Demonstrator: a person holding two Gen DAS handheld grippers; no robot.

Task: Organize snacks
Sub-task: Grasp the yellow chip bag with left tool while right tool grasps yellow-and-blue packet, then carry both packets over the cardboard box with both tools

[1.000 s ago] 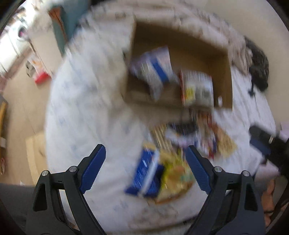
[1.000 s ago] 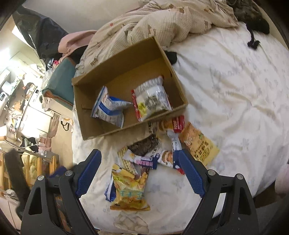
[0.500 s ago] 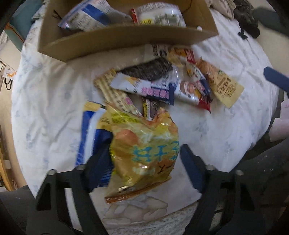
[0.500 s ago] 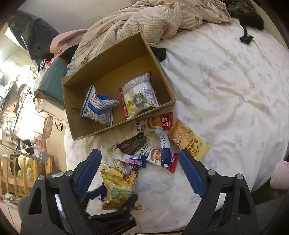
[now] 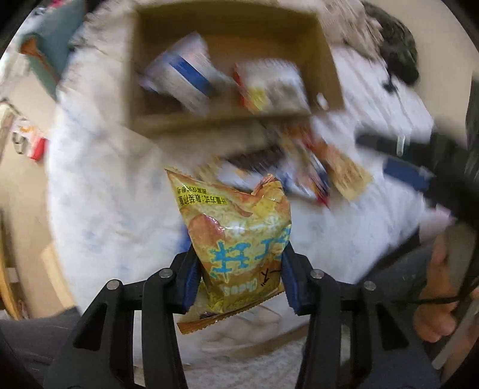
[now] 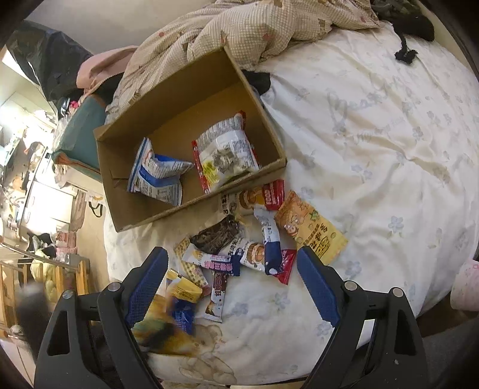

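Right, your bed (image 6: 374,143) carries the cardboard box (image 6: 167,101) (two packets inside). Your right gripper (image 6: 232,288) hangs spread over the loose snacks (image 6: 257,239); your left gripper (image 5: 238,276) is clamped on the yellow chip bag (image 5: 236,236), lifted off the sheet.

A bed (image 6: 374,125) with a pale flowered sheet carries everything. On it lie an open cardboard box (image 6: 271,136), a loose heap of snack packets (image 6: 254,236) just in front of the box, a crumpled checked quilt (image 6: 254,27) behind it, and a dark garment (image 6: 416,27) far back.
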